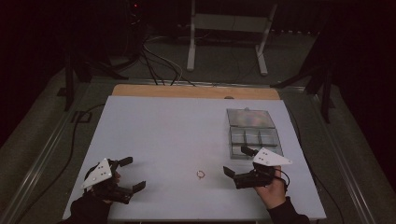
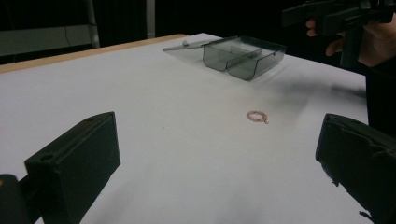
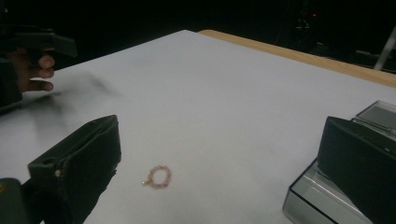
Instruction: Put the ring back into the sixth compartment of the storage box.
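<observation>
white table (image 1: pixel 163 135) lies bare around the ring (image 1: pixel 201 174), which sits near the front edge between the left gripper (image 1: pixel 130 174) and right gripper (image 1: pixel 238 162), both wide open and empty; box (image 1: pixel 254 135) beyond.

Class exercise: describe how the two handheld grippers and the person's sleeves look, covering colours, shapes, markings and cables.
The left gripper and right gripper are black, each with two blocky, flat-faced jaws. Each carries a pale grey three-cornered plate on top, marked with small dark dots. A thin dark cable loops from the right one. Both hands come out of dark sleeves.
</observation>
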### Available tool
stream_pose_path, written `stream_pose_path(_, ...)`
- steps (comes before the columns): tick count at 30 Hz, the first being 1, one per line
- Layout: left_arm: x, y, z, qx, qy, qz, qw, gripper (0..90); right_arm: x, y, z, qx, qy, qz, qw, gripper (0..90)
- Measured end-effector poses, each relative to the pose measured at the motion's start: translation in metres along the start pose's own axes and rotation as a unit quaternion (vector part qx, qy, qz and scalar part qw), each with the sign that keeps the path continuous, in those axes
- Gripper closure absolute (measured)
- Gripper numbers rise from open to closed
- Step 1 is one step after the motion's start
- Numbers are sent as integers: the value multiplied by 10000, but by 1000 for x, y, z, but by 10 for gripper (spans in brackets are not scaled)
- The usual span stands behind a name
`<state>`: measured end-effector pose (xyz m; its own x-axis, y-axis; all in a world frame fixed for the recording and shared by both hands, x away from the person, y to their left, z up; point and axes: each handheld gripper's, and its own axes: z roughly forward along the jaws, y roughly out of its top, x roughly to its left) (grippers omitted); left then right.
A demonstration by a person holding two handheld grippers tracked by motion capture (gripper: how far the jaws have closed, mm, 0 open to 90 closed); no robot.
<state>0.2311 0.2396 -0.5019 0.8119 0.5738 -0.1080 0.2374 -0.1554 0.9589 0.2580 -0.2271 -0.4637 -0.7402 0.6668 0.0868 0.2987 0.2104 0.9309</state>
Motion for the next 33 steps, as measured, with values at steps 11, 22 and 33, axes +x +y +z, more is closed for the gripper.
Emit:
stream_pose_path(11, -1, 0, 0, 5, -12, 4, 10000, 8, 6, 4, 11, 50, 218, -15, 9997, 0)
stream_pose_path(22, -1, 0, 0, -13, -40, -10, 10000, 8, 13, 5, 31, 121, 437, -78, 9989, 0)
stream_pose_path(33, -1, 0, 1, 15, -61, -16, 10000, 8, 20, 3, 48, 248, 658, -128, 9974, 0)
